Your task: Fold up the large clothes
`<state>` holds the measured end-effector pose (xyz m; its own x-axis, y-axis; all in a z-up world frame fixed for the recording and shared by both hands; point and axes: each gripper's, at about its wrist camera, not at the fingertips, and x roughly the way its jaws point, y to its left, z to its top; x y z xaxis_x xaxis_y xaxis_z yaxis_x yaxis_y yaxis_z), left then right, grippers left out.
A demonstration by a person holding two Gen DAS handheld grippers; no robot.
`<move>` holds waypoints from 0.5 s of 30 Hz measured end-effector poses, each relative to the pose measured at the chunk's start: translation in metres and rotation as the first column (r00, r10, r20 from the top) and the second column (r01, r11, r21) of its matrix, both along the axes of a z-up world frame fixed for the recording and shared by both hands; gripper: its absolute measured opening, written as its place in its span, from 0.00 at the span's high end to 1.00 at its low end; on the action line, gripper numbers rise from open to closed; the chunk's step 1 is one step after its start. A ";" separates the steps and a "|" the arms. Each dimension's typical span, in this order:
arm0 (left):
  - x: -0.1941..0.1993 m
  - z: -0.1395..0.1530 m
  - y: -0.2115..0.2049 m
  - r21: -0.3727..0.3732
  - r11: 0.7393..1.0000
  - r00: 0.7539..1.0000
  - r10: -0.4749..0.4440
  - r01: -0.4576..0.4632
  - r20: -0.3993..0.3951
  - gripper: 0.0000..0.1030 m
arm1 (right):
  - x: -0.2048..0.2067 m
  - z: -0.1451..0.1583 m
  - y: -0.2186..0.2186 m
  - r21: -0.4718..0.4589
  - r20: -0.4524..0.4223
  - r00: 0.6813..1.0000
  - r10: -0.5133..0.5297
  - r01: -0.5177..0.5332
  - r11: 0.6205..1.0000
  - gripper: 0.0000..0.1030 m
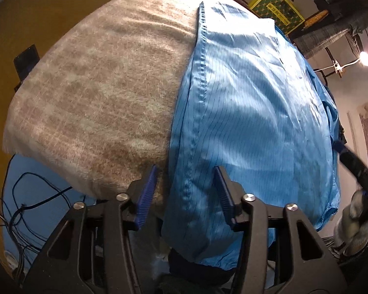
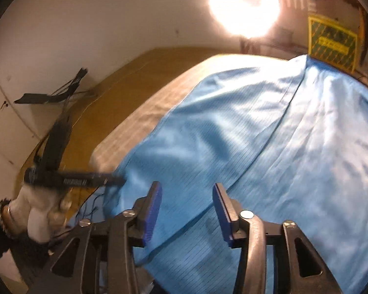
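A light blue pinstriped garment [image 1: 252, 112] lies spread over a table covered by a beige blanket [image 1: 98, 93]. My left gripper [image 1: 185, 191] stands open at the table's near edge. The garment's stitched left hem runs between its blue pads [image 1: 147, 196], which do not press on it. At the right edge, my right gripper [image 1: 353, 164] shows, held by a gloved hand [image 1: 355, 215]. In the right wrist view, my right gripper [image 2: 186, 210] is open above the garment [image 2: 269, 134], nothing pinched. My left gripper [image 2: 73, 178] points at the cloth's left edge there.
Loose cables [image 1: 24, 196] lie on the floor below the table's left corner. A black device [image 1: 25, 62] sits at the table's left side. A yellow-green box [image 1: 277, 12], hanging clothes [image 1: 331, 31] and a bright lamp [image 2: 244, 7] stand behind.
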<state>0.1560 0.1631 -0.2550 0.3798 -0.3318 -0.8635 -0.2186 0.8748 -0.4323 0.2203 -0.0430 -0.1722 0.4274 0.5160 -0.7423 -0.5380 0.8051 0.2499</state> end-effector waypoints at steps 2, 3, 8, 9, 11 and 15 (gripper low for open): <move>0.002 -0.003 -0.001 -0.040 0.999 1.000 -0.013 0.012 -0.012 0.80 | 0.008 0.010 0.004 -0.028 0.022 1.000 -0.021 0.022 0.999 0.51; 0.003 -0.003 -0.001 -0.041 0.999 1.000 -0.013 0.013 -0.009 0.82 | 0.012 0.013 0.004 -0.042 0.030 0.999 -0.034 0.035 0.998 0.48; 0.004 0.002 -0.004 -0.044 0.999 1.000 -0.024 0.024 0.009 0.96 | 0.035 0.023 0.004 -0.080 0.049 0.993 -0.106 0.110 0.991 0.40; 0.004 0.005 -0.004 -0.053 0.998 1.000 -0.018 0.019 0.018 0.97 | 0.040 0.024 0.006 -0.090 0.054 0.992 -0.114 0.118 0.989 0.39; 0.004 0.010 -0.003 -0.060 0.998 0.999 -0.012 0.015 0.036 0.98 | 0.044 0.025 0.008 -0.108 0.072 0.990 -0.121 0.129 0.986 0.38; 0.004 0.023 -0.005 -0.064 0.998 0.997 -0.014 0.019 0.080 0.98 | 0.051 0.029 0.017 -0.139 0.109 0.989 -0.105 0.119 0.983 0.35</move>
<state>0.1603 0.1584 -0.2318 0.4403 -0.3927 -0.8074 -0.1675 0.8475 -0.5036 0.2717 -0.0265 -0.1431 0.5525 0.3510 -0.7560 -0.4588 0.8853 0.0758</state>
